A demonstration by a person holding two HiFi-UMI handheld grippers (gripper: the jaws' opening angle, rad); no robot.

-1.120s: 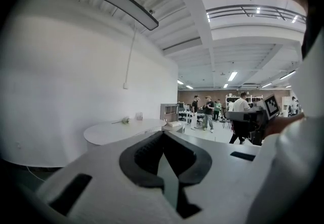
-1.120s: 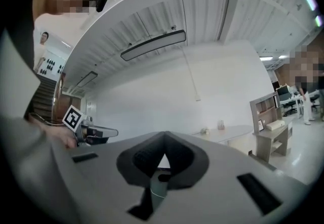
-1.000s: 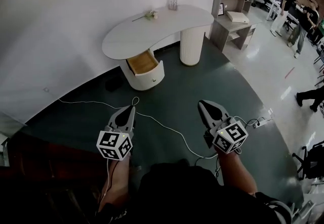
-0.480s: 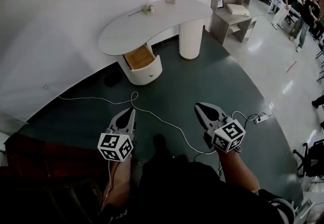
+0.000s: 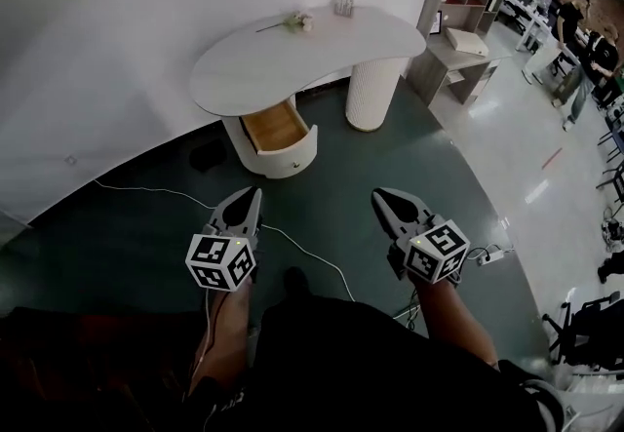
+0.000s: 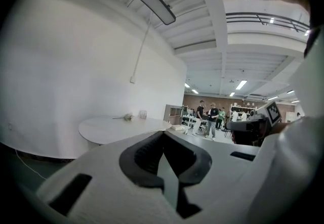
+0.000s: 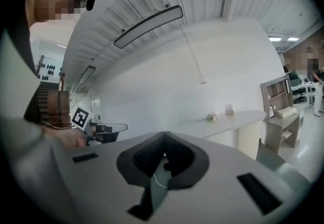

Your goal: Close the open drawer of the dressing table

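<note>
The white dressing table [image 5: 292,55] stands against the curved wall, and its top [image 6: 119,128] also shows in the left gripper view. Its wood-lined drawer [image 5: 276,126] is pulled out of the round pedestal, rounded front [image 5: 295,163] facing me. My left gripper [image 5: 254,194] is held over the dark floor a short way in front of the drawer, jaws shut and empty; its tips [image 6: 163,133] meet. My right gripper [image 5: 376,194] is level with it to the right, also shut and empty [image 7: 164,134]. Neither touches the table.
A flower [image 5: 297,23] and a small glass [image 5: 343,3] lie on the tabletop. A ribbed column leg [image 5: 373,94] stands right of the drawer. A white cable [image 5: 314,252] and power strip [image 5: 492,252] cross the floor. A grey shelf desk [image 5: 458,20] and people [image 5: 577,30] are far right.
Both grippers and the view have moved forward toward the dressing table, so the open drawer now sits closer to the gripper tips. Both pairs of jaws stay shut.
</note>
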